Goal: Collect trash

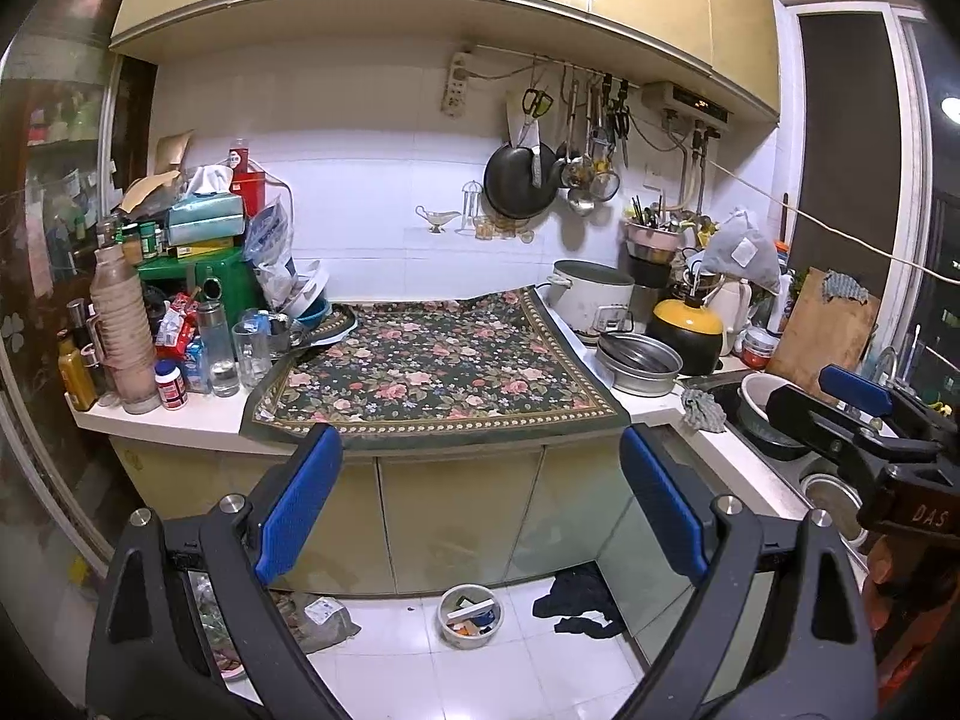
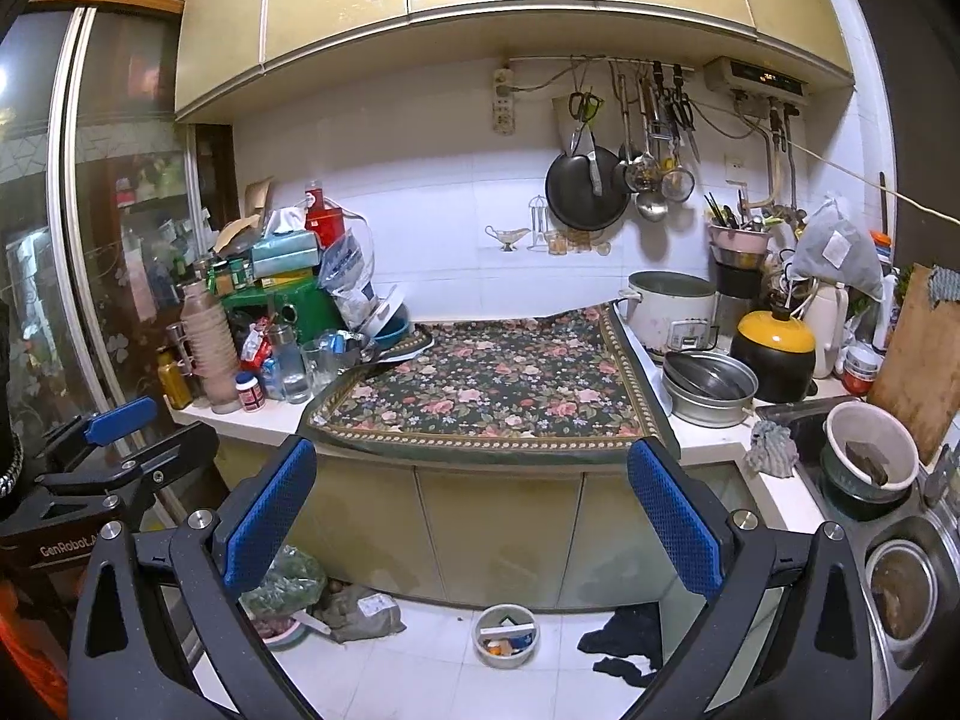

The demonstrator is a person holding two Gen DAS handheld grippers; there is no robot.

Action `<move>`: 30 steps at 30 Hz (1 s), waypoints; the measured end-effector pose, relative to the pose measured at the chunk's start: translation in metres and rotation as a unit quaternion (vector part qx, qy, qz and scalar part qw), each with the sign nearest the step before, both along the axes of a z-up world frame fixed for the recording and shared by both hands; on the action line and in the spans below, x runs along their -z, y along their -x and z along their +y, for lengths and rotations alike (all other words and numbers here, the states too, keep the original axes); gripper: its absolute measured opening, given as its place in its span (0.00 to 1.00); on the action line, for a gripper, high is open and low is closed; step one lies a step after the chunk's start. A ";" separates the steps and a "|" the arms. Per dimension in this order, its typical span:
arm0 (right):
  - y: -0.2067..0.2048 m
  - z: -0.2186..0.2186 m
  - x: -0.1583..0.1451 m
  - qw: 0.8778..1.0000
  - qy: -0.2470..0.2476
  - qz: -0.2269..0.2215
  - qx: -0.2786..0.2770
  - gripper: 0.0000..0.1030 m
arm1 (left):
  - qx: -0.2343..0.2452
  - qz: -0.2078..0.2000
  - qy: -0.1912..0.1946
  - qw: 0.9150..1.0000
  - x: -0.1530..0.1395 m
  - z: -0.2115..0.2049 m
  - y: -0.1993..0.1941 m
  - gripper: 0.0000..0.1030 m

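A small white bin (image 1: 470,616) with scraps in it stands on the tiled floor below the counter; it also shows in the right wrist view (image 2: 506,635). A dark cloth (image 1: 579,600) lies on the floor to its right, seen too in the right wrist view (image 2: 627,636). My left gripper (image 1: 480,504) is open and empty, held in front of the cabinet doors. My right gripper (image 2: 474,516) is open and empty at the same height. Each gripper shows at the edge of the other's view, the right (image 1: 864,414) and the left (image 2: 120,438).
A floral cloth (image 1: 432,372) covers the counter. Bottles, jars and boxes (image 1: 156,312) crowd its left end. Pots (image 1: 639,363) and a sink with bowls (image 2: 870,462) fill the right. Bags (image 2: 336,594) lie on the floor at the left.
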State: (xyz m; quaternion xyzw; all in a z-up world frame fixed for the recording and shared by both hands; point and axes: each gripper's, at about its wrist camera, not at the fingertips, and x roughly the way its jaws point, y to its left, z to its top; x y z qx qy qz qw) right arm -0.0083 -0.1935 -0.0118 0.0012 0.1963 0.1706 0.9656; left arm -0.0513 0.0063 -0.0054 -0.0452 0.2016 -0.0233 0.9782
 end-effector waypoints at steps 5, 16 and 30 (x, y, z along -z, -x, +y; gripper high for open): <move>0.001 -0.002 -0.001 1.000 0.001 -0.001 -0.001 1.00 | 0.004 0.002 0.002 1.000 0.000 -0.002 0.001 0.91; 0.003 -0.002 -0.001 1.000 0.001 -0.001 -0.002 1.00 | 0.008 0.001 0.007 1.000 -0.003 0.000 0.001 0.91; 0.003 -0.004 -0.003 1.000 0.000 0.002 -0.002 1.00 | 0.014 -0.003 0.012 1.000 -0.005 -0.001 0.000 0.91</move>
